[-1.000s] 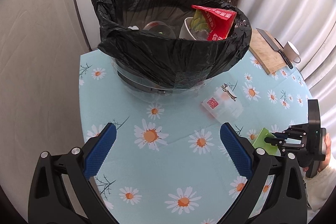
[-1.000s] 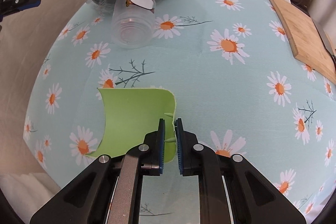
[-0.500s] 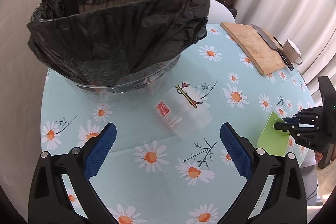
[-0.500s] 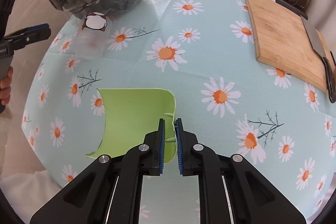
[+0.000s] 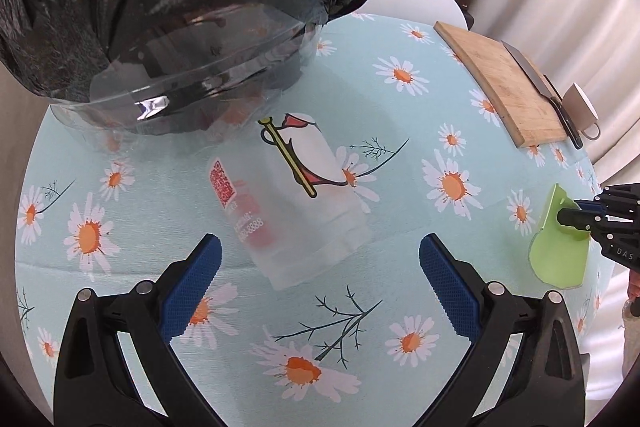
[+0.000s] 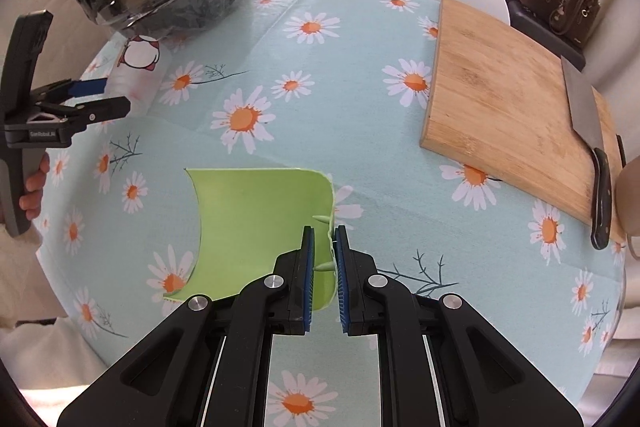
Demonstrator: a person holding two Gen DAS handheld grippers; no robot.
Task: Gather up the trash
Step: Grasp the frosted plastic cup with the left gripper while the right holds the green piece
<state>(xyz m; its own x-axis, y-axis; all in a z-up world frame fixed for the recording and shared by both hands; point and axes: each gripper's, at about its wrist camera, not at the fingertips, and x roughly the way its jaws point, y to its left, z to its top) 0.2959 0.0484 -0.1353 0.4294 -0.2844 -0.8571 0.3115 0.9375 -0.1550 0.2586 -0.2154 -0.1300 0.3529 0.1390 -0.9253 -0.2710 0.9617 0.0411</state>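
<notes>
The clear plastic cup (image 5: 296, 203) lies on its side on the daisy tablecloth (image 5: 400, 131), toward the table's far left edge as the right camera shows it, its closed end just beside the lined bin (image 5: 168, 7). I take it as the next piece of trash. It is printed with a cartoon and a red code label, and its open mouth faces my left gripper (image 5: 318, 279). I have that gripper's blue pads spread wide, one to each side of the mouth and touching nothing, because a cup lying down needs a span broader than its rim. I judge thin plastic like this will flex, so a gentle squeeze across the rim suits it.

My right gripper (image 6: 323, 259) is pressed together on the edge of a curved green plastic scrap (image 6: 256, 223), carried clear of the cloth near the table's front edge; pinching the edge lets the rest hang free for dropping into the bin.

Along the right edge sit a wooden cutting board (image 6: 504, 99), a cleaver (image 6: 588, 131) and a mug (image 5: 580, 107), which I take to be no trash.
</notes>
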